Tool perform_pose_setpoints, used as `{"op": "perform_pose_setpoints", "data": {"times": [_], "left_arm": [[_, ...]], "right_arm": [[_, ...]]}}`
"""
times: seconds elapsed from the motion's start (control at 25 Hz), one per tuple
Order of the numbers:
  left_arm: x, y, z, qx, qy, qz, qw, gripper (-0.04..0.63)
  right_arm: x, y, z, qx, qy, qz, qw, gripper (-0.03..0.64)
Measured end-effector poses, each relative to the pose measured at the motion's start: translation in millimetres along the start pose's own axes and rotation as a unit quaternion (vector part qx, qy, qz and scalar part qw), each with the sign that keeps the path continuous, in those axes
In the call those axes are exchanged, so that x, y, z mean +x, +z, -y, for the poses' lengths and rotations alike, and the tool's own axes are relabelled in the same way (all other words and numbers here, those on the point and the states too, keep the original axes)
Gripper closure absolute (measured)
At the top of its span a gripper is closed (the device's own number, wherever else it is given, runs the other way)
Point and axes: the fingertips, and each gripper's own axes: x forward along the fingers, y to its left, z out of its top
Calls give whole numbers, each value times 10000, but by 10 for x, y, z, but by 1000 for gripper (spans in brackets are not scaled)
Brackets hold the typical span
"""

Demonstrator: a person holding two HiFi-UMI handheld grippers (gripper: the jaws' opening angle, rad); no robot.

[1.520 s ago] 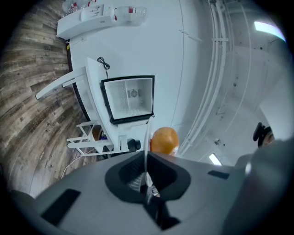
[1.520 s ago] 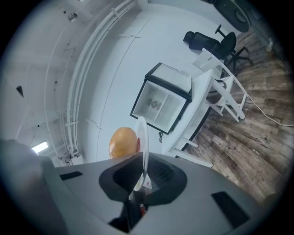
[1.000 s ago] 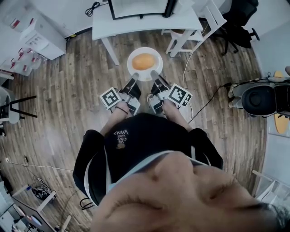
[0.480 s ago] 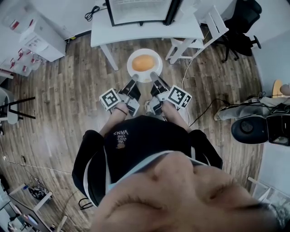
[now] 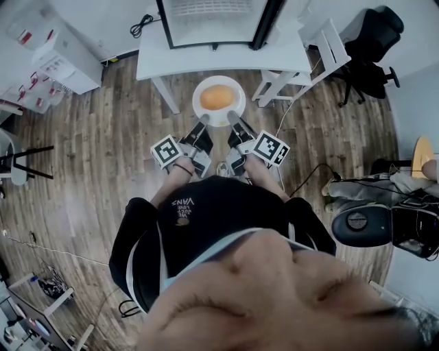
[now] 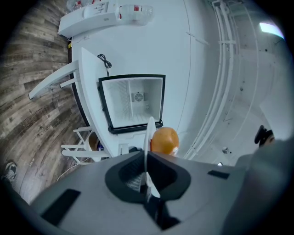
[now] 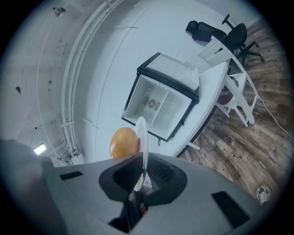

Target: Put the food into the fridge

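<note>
left hand-held gripper (image 5: 204,118) and right hand-held gripper (image 5: 232,115) each clamped the plate (image 5: 235,83) by its rim; orange food (image 5: 216,96) sat on it, open fridge (image 5: 212,20) ahead.

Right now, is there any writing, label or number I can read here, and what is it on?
Shirt print: a few short lines, upside down, too small to read.
Left cube and right cube: black-and-white square patterns, no words.
Red labels, far left: too small to read.
Plate: no print.
</note>
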Motion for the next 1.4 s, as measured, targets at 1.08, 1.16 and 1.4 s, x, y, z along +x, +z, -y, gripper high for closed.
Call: {"op": "perform_pose_setpoints", "data": {"times": [1.08,1.16,1.4], "left_arm": [[853,265,-244,17,177,675,9976,571],[864,283,-265,26,187,678,9975,571],[979,390,-311,-35,188,633,9978,571]], "right_arm": [[538,772,388,39,283,-636,9976,594],[559,775,404,38,273,-645,9975,594],[689,864,443,24,229,-637,9977,594]]}}
